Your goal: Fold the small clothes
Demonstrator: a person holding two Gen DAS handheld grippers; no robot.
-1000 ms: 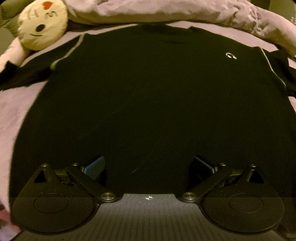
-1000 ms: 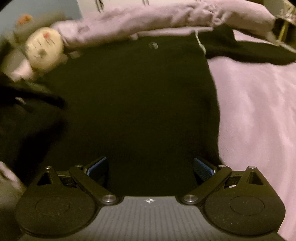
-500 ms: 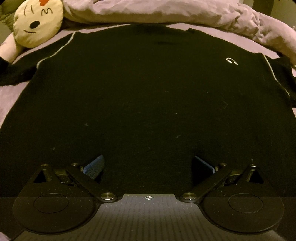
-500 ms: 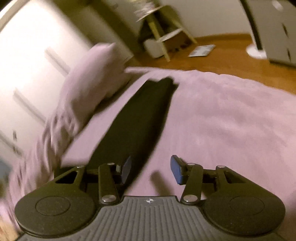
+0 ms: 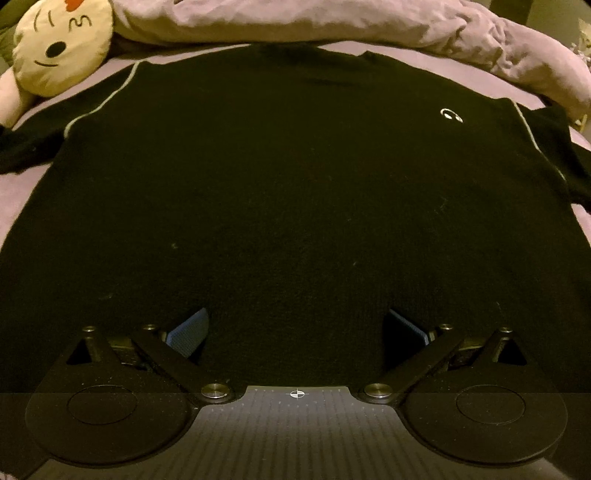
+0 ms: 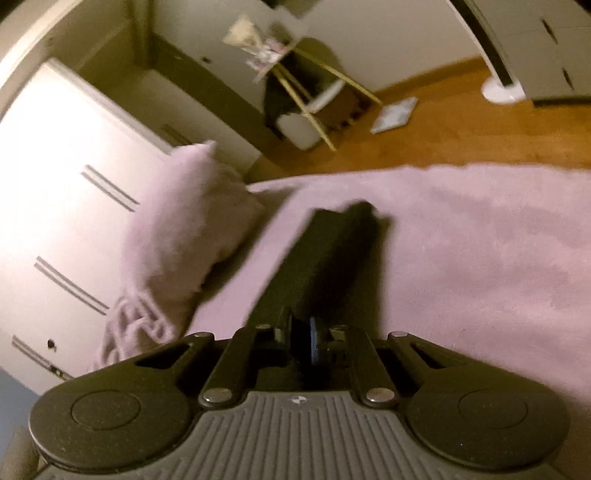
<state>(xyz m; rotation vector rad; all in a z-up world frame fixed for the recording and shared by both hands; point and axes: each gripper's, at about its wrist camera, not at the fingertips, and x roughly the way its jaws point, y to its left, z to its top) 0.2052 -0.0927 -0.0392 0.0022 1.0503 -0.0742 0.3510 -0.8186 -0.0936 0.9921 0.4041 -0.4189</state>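
Note:
A black long-sleeved sweater (image 5: 295, 192) lies flat on the pink bed, with a small white logo (image 5: 451, 115) on its chest. My left gripper (image 5: 295, 328) is open and hovers over the sweater's lower body, holding nothing. In the right wrist view my right gripper (image 6: 301, 339) is shut on the sweater's black sleeve (image 6: 332, 258). The sleeve stretches away from the gripper across the pink bedcover (image 6: 480, 251).
A cream plush toy (image 5: 59, 44) lies at the sweater's far left. A crumpled pink duvet (image 5: 332, 22) runs along the far side. A pink pillow (image 6: 184, 221), white wardrobe doors (image 6: 66, 192), a wooden floor and a stool (image 6: 314, 96) show beyond the bed.
My right gripper swung from the sweater's body to its right sleeve and closed on it. My left gripper drifted slightly over the sweater and stayed open.

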